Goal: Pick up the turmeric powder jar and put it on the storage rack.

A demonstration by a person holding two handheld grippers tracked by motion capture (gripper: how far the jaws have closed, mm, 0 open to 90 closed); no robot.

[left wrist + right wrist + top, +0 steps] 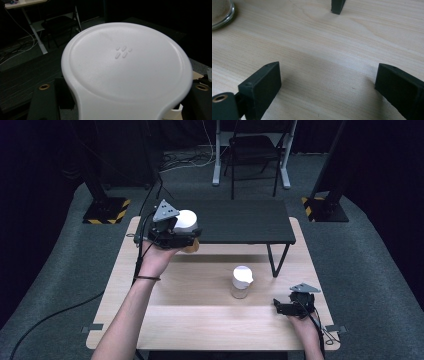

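**One jar up at the shelf, one waiting on the desk**

Starting from the left: the left gripper (186,236) is clamping a white-lidded jar (186,221) and holding it in the air at about ten o'clock from the desk's centre, right at the front left corner of the black riser shelf (240,222). In the left gripper view the white lid (125,65) is lying close under the camera, with a jaw pressing in from each side. My reading is that this jar is being carried onto the shelf and is not set down yet.

Moving right, a second jar (241,282), also capped in white, is standing upright near the middle of the desk (200,320), apart from both grippers. That one looks like the work left to do.

At about four o'clock the right gripper (284,306) is resting low near the desk's right edge, its jaws standing wide apart with only bare wood between them.

The desk is pale wood. Around it grey carpet is running out to dark curtains, with a folding chair (252,150) at twelve o'clock and hazard-striped stand bases (106,211) at either side.
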